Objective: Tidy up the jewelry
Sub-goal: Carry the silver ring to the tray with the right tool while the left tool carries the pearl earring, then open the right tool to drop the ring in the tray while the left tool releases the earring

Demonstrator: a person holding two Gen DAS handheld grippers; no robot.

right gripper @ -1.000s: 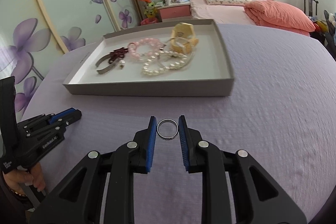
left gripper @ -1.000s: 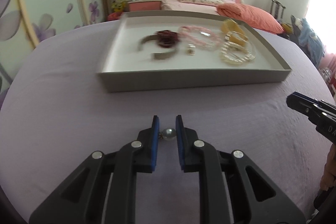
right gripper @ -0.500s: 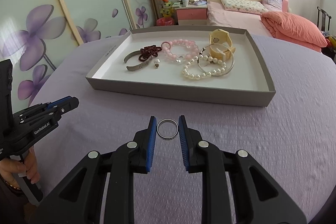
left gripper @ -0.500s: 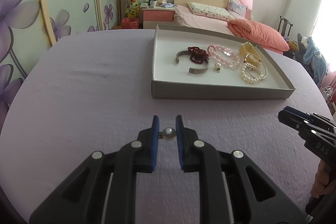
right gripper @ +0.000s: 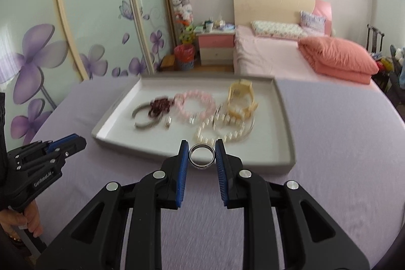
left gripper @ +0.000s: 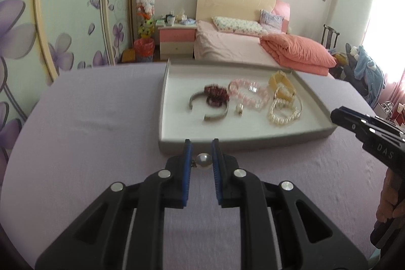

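lilac cloth covers the table (left gripper: 83, 118) under both my tools, and a bedroom lies beyond it: a pink bed (left gripper: 227, 44), an orange quilt (left gripper: 296, 52), a wardrobe (right gripper: 76, 29) with purple flowers on its doors.

my left tool (left gripper: 201, 158) is closed down on a pearl (left gripper: 204, 160); the blue pads (left gripper: 187, 163) press it from both sides and it sits clear of the cloth. my right tool (right gripper: 202, 156) is pinched on a ring (right gripper: 201, 157), a silver band standing upright between its pads (right gripper: 182, 163), its opening facing me.

just ahead of each tool lies a grey tray (left gripper: 227, 142) with a white floor. its near wall sits right behind the pearl in the left view, and right behind the ring in the right view. inside, well ahead of the tools, the pieces lie close together: a metal cuff (left gripper: 217, 115) with a dark red bracelet (left gripper: 215, 95) on it, a pink bracelet (left gripper: 248, 94) beside that, a small charm (left gripper: 239, 109) in front, a pearl bracelet (left gripper: 283, 113) nearer my right tool and a cream watch (right gripper: 240, 98) behind it. they are blurred.

each tool shows at the edge of the other's view, with my fingers (right gripper: 27, 216) on the left handle.
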